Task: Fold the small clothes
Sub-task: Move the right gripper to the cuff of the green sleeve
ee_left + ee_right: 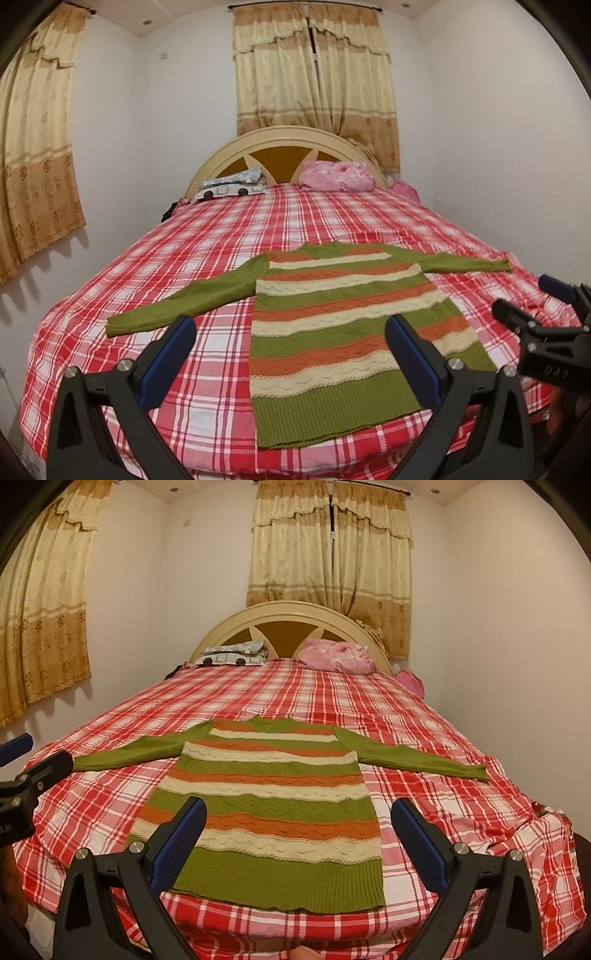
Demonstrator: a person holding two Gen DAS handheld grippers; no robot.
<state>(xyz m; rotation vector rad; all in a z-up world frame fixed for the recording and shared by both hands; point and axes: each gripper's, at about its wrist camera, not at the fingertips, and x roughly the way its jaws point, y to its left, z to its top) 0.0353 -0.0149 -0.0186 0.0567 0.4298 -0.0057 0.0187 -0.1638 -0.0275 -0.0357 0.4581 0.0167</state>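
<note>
A small knit sweater [332, 332] with green, orange and cream stripes lies flat on the bed, hem toward me, both green sleeves spread out to the sides. It also shows in the right wrist view [269, 812]. My left gripper [291, 332] is open and empty, held above the sweater's lower left part. My right gripper [299, 816] is open and empty above the hem area. The right gripper also shows at the right edge of the left wrist view [524, 299]; the left gripper shows at the left edge of the right wrist view [40, 757].
The bed has a red and white plaid sheet [221, 229] and a curved headboard [284, 147]. A grey patterned pillow [232, 186] and pink bedding [336, 175] lie at the far end. Curtains [314, 74] hang behind; white walls flank the bed.
</note>
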